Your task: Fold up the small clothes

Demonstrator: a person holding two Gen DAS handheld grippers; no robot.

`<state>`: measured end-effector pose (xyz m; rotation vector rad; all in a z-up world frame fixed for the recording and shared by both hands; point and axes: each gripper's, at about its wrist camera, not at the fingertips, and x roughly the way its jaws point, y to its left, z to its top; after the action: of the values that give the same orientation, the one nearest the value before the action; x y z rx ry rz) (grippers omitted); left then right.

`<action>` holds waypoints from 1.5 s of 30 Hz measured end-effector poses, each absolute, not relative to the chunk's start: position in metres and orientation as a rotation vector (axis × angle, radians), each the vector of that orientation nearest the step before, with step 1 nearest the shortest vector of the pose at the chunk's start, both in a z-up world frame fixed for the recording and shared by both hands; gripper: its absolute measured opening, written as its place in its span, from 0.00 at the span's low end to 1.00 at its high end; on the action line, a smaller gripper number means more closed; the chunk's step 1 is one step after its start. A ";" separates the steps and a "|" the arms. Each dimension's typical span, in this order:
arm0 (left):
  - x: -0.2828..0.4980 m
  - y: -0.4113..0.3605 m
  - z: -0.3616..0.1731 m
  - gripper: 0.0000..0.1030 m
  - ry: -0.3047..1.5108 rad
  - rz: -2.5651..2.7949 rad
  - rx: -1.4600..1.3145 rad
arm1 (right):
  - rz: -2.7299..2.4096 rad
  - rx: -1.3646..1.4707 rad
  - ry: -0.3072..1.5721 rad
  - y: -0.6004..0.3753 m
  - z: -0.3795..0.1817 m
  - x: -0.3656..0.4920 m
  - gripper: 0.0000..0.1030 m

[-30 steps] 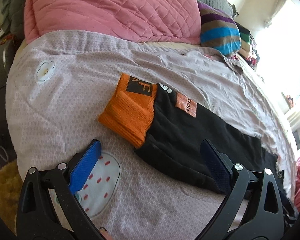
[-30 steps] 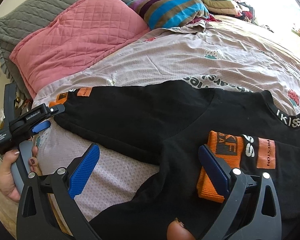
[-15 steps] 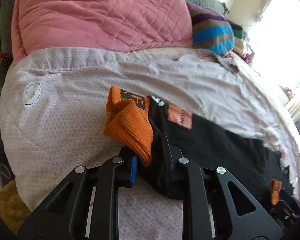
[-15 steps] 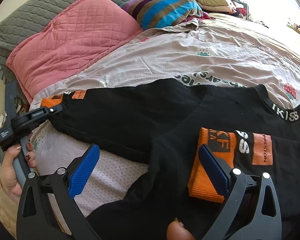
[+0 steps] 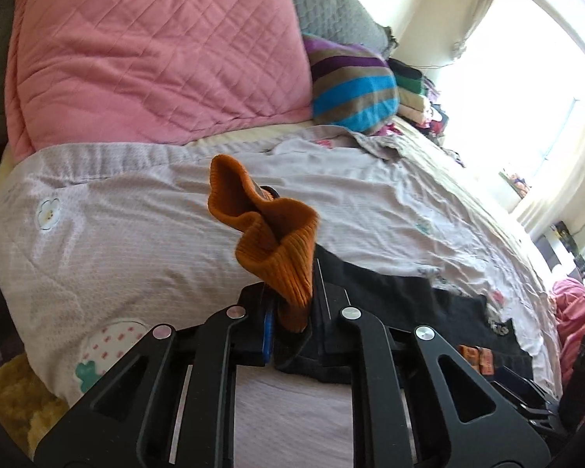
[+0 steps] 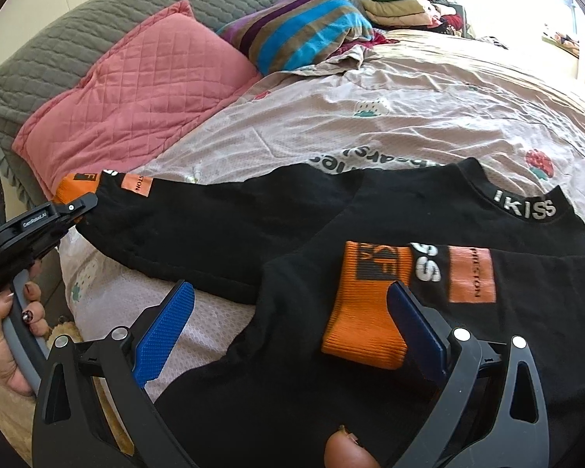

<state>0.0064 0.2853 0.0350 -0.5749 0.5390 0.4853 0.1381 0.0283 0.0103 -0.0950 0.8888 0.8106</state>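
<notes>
A black sweatshirt [image 6: 253, 214] with orange cuffs lies spread on the bed. My left gripper [image 5: 290, 300] is closing on the left sleeve's orange cuff [image 5: 273, 234]; its pads pinch the cuff, which stands bunched above the sheet. The right wrist view shows that gripper [image 6: 85, 204] at the sleeve end, far left, held by a hand [image 6: 4, 343]. My right gripper [image 6: 290, 292] is open and hovers low over the other sleeve, which lies folded across the body. That sleeve's orange cuff [image 6: 366, 312] lies just inside the right finger, not gripped.
The bed sheet [image 5: 117, 234] is pale lilac with small prints. A pink quilted pillow [image 5: 136, 58] and a striped pillow [image 5: 351, 85] lie at the head, against a grey quilted headboard [image 6: 97, 19]. Stacked clothes [image 6: 401, 4] sit at the far corner.
The left gripper went from wide open to shut on the orange cuff and lifted it off the sheet. The right gripper drifted a little closer to the folded sleeve's cuff, still open.
</notes>
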 end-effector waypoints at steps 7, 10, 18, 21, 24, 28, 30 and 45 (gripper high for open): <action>0.015 0.259 0.054 0.08 0.525 0.427 -0.547 | 0.788 -0.059 0.857 0.005 0.021 0.139 0.96; 0.019 0.249 0.060 0.08 0.523 0.414 -0.534 | 0.774 -0.040 0.850 -0.007 0.025 0.140 0.96; 0.024 0.223 0.073 0.08 0.517 0.362 -0.503 | 0.735 0.007 0.854 -0.037 0.028 0.143 0.96; 0.026 0.214 0.077 0.08 0.518 0.332 -0.506 | 0.723 0.025 0.853 -0.049 0.029 0.143 0.96; 0.029 0.206 0.081 0.08 0.520 0.314 -0.496 | 0.710 0.035 0.841 -0.059 0.033 0.143 0.96; 0.033 0.192 0.088 0.08 0.521 0.284 -0.480 | 0.696 0.053 0.832 -0.074 0.037 0.144 0.96; 0.034 0.185 0.090 0.08 0.523 0.275 -0.469 | 0.688 0.062 0.827 -0.081 0.039 0.143 0.96; 0.050 0.143 0.090 0.05 0.556 0.187 -0.430 | 0.623 0.112 0.819 -0.125 0.039 0.145 0.96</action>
<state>0.0497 0.1428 0.0897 -0.4301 0.5559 0.1870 0.1446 -0.1247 0.0393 0.1118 0.8190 0.6226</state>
